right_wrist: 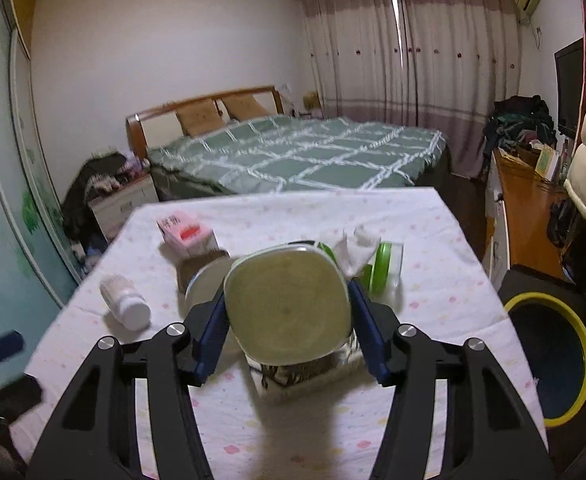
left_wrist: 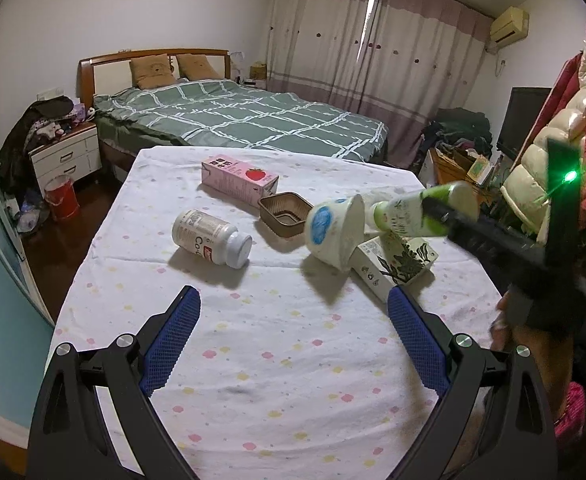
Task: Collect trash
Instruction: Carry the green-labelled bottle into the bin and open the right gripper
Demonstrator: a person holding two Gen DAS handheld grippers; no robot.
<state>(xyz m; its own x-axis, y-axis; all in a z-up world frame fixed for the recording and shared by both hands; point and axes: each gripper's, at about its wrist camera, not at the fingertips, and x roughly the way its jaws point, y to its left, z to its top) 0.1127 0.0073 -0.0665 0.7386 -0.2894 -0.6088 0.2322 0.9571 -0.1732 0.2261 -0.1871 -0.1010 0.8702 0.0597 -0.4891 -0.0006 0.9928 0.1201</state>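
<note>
While left tool [left_wrist: 293, 320] gapes, right tool [right_wrist: 287, 312] clamps green bottle [right_wrist: 289, 306].

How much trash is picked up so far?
None looks binned yet; the yellow-rimmed bin shows nothing inside. The right hand-held gripper holds a green-and-white bottle above the table. The left hand-held gripper is open. Left: pill bottle, pink strawberry carton, brown tray, white cup, leaf-print box.

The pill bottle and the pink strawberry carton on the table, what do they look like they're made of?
Pill bottle: likely plastic, opaque white and slightly glossy, with a smooth moulded cap and printed label. Pink strawberry carton: probably coated paperboard, with flat printed faces, sharp folded edges and a faint sheen.
</note>
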